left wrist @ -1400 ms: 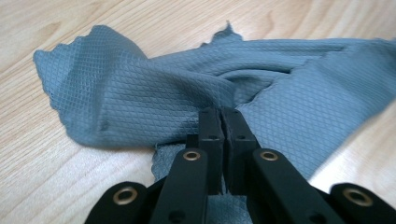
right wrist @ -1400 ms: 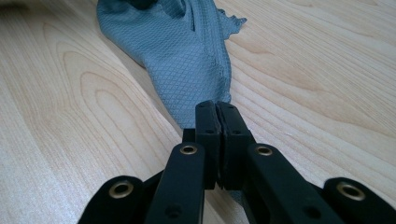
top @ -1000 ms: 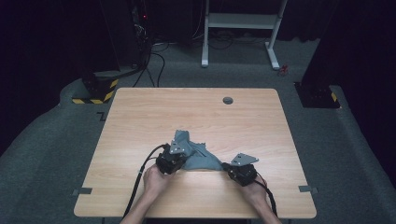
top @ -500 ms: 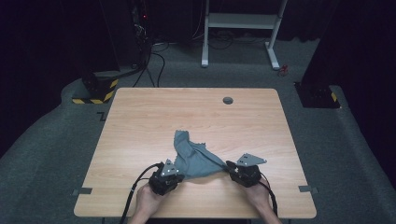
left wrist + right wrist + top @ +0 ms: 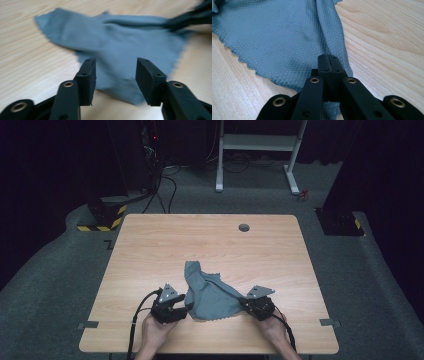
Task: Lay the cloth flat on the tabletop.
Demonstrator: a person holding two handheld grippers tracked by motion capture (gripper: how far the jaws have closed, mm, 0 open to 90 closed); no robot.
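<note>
1. Left gripper (image 5: 176, 306): jaws just opened, seen parted at the cloth's near edge, nothing clamped.
2. Blue-grey microfibre cloth (image 5: 210, 292): laid crumpled on the table (image 5: 150, 245), between both grippers.
3. Right gripper (image 5: 246, 303): jaws pressed together on the cloth's corner.

A light wooden table (image 5: 150, 250) — a crumpled grey-blue cloth (image 5: 210, 295) lies near its front edge.

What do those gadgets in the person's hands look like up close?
Each is a chunky black hand-held tool. The left gripper has two flat, blocky black jaws on black linkage arms with brass-coloured rivets; the right gripper looks the same. From above, each carries a grey three-cornered plate and trails a black cable. No sleeves show on the forearms.
</note>
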